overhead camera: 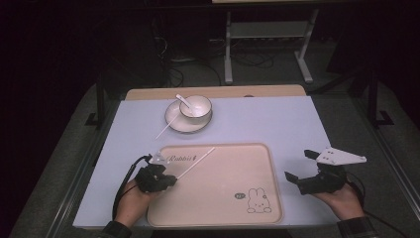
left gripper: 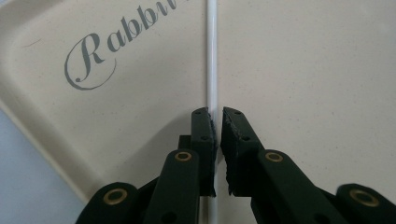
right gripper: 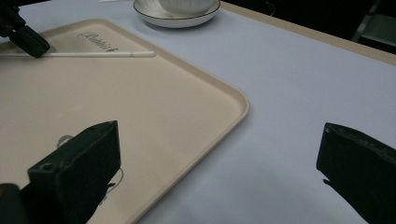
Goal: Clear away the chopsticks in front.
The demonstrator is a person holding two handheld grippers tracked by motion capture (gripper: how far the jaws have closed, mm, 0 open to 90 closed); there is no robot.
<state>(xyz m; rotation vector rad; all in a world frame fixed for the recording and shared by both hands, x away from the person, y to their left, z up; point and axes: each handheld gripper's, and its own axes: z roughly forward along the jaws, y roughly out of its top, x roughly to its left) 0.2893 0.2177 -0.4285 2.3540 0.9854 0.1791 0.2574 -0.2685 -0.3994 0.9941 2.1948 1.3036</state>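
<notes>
We see the left hand-held gripper point(left gripper: 217, 116) low over the beige plastic tray point(left gripper: 303, 70), its two black jaws nearly together on a thin white chopstick point(left gripper: 211, 56); the jaws stand very close to the stick, with a sliver of gap on one side, so we read this as a grip on the stick, perhaps loosening, just as it is set down on the tray, which we judge to be the work in hand. The left gripper view gives us that contact and the grey script lettering point(left gripper: 93, 60) printed on the tray. The high view adds what lies farther off: the chopstick point(overhead camera: 197, 162) slanting across the tray's upper left part, a second white chopstick point(overhead camera: 167, 127) resting against the white saucer point(overhead camera: 173, 121), and a white bowl point(overhead camera: 195, 106) with a white spoon point(overhead camera: 184, 101) in it, all on the pale blue table point(overhead camera: 297, 124). The right hand-held gripper point(overhead camera: 303, 167) waits beside the tray's right edge with its jaws spread wide and nothing between them; its own view looks across the tray toward the stick.
</notes>
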